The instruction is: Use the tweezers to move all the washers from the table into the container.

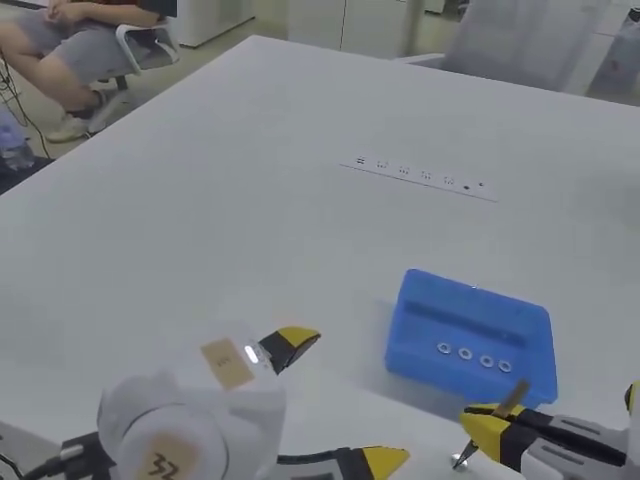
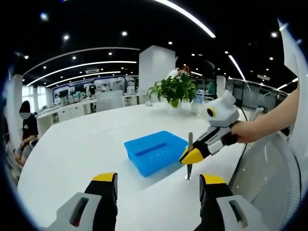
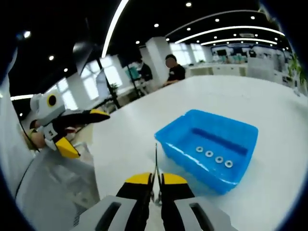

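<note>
The blue container [image 1: 470,335] stands on the white table, with several washers [image 1: 474,355] in a row inside it. My right gripper [image 1: 487,426] is just in front of it, shut on the tweezers [image 1: 462,456], whose tips point down at the table. The right gripper view shows the shut right gripper [image 3: 154,182], the tweezers [image 3: 156,161], the container [image 3: 211,144] and the washers [image 3: 214,157]. My left gripper [image 1: 350,400] is open and holds nothing, to the left of the container. In its own view the left gripper [image 2: 158,185] faces the container [image 2: 156,151] and the tweezers [image 2: 189,159].
A socket strip [image 1: 420,178] is set into the white table [image 1: 230,200] beyond the container. A person sits on a chair [image 1: 140,40] at the far left. A potted plant [image 2: 175,89] stands at the table's far end.
</note>
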Demonstrator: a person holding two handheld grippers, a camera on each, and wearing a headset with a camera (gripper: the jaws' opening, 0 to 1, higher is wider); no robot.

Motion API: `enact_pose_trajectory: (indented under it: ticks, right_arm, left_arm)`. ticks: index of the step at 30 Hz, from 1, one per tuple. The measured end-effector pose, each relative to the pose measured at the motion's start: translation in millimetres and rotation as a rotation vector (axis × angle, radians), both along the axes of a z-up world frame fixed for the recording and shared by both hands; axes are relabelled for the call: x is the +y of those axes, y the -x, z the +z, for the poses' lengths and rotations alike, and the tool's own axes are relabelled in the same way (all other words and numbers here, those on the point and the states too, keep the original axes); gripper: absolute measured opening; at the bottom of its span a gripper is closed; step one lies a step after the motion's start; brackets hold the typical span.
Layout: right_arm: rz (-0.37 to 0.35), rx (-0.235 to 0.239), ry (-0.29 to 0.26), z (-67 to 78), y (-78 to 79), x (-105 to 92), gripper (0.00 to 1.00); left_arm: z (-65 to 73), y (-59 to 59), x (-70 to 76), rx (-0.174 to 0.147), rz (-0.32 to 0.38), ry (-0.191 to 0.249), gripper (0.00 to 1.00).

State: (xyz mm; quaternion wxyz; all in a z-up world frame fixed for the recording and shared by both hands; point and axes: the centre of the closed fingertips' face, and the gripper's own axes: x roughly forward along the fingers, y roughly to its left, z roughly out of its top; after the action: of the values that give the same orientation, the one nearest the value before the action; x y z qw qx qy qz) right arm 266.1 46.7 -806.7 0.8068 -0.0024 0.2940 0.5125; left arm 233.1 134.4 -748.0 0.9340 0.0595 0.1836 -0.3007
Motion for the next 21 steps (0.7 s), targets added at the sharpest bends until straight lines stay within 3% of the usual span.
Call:
enact_pose_trajectory:
  ticks: [5, 8, 9, 16, 18, 21]
  right_arm:
    - [0.112, -0.077, 0.049, -0.7, 17.3, 4.8, 0.05]
    - [0.203, -0.199, 0.149, -6.6, 29.9, 4.1, 0.05]
    - [0.196, -0.232, 0.166, -6.0, 27.2, 2.9, 0.04]
    - [0.158, -0.200, 0.147, -5.8, 17.7, 1.7, 0.02]
    - [0.128, -0.168, 0.151, -5.3, 14.1, 1.4, 0.02]
    - [0.092, -0.117, 0.064, 15.8, 8.9, 10.1, 0.02]
  left_arm:
    - [-0.3, 0.3, 0.4, 0.000, 0.000, -0.002, 0.69]
    - [0.3, 0.0, 1.5, -0.003, 0.006, -0.001, 0.69]
    - [0.5, -0.1, 1.6, -0.003, 0.007, 0.001, 0.69]
    - [1.9, 0.0, 0.2, -0.009, 0.004, 0.003, 0.69]
    - [2.8, -0.4, 0.6, -0.011, 0.007, 0.007, 0.69]
    - [3.8, -1.0, 1.5, -0.013, 0.013, 0.015, 0.69]
